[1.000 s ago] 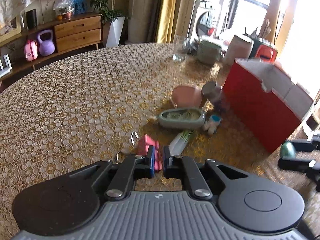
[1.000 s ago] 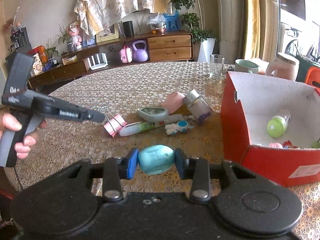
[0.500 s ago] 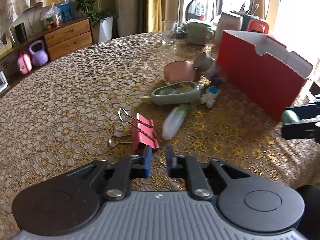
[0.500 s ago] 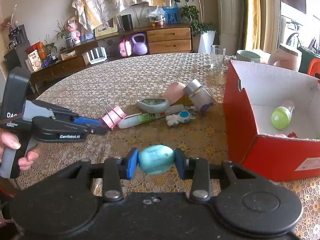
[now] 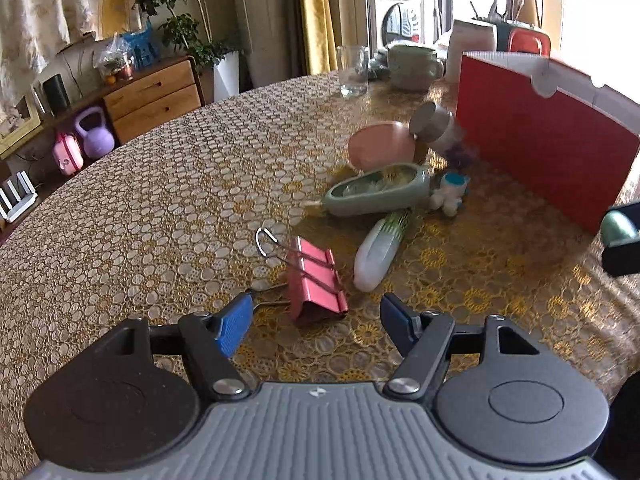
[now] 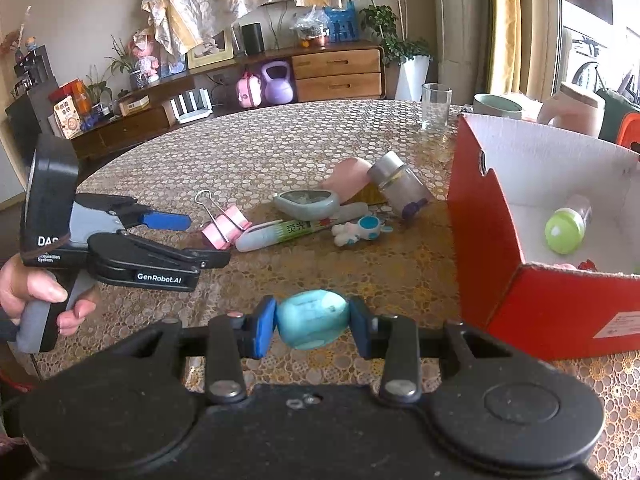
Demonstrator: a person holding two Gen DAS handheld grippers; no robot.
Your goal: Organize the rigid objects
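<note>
We hold the left gripper (image 5: pixel 316 318) spread wide, its blue pads (image 5: pixel 234 326) on either side of the pink clip (image 5: pixel 316 282), not touching it. The clip lies on the table (image 5: pixel 160 208) near its front edge, just beside a white tube (image 5: pixel 380 252). Our right gripper (image 6: pixel 313 326) is clamped on a teal egg (image 6: pixel 312 319), raised above the table near the red box (image 6: pixel 532 300) at the right edge.

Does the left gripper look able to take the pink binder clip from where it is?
Probably yes. The left gripper is open, with the clip lying just ahead between its fingers and nothing in between; the white tube lies beside the clip, off the line.
</note>
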